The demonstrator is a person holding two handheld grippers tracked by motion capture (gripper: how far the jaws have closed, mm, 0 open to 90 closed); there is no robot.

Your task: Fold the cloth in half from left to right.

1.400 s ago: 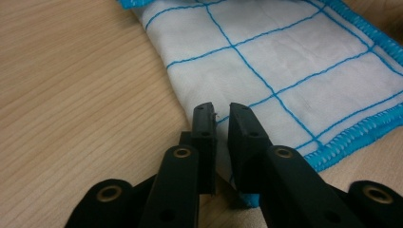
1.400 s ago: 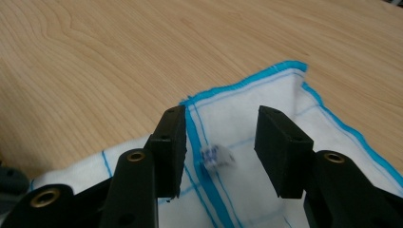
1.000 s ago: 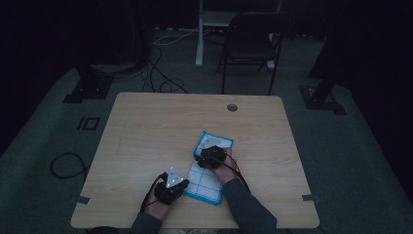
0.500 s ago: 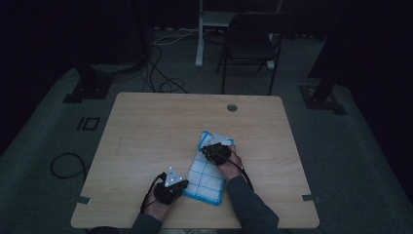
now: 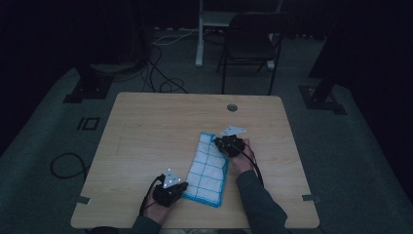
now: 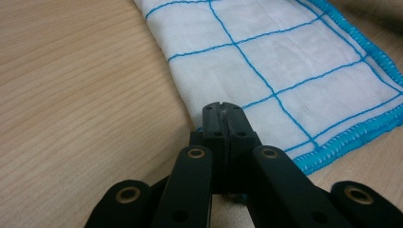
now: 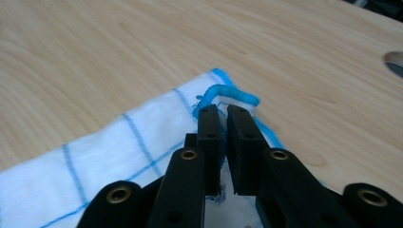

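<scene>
a white cloth point(image 5: 209, 168) with a blue grid and blue stitched hem lay as a long folded strip on the wooden table point(image 5: 146, 136), a little right of centre in the lower half of the high view, running from upper right to lower left.

the left gripper point(image 5: 181, 187) sat at the strip's lower left corner, near the bottom of the high view, held by a hand coming in from the bottom edge. in the left gripper view its black jaws stood pressed together at the centre of the frame, pinching the near corner of the cloth point(image 6: 285, 61), which spread away into the upper right of that frame.

the right gripper point(image 5: 220, 142) sat at the strip's upper end, just right of the middle of the high view. its jaws had just been closing, with the cloth between them. in the right gripper view they were clamped on the hemmed corner of the cloth point(image 7: 142, 142), a curl of blue hem bunched up at the jaw tips; a thin gap remained between the pads, taken up by fabric. a round hole point(image 5: 232, 107) in the table lay above it, well apart.
</scene>
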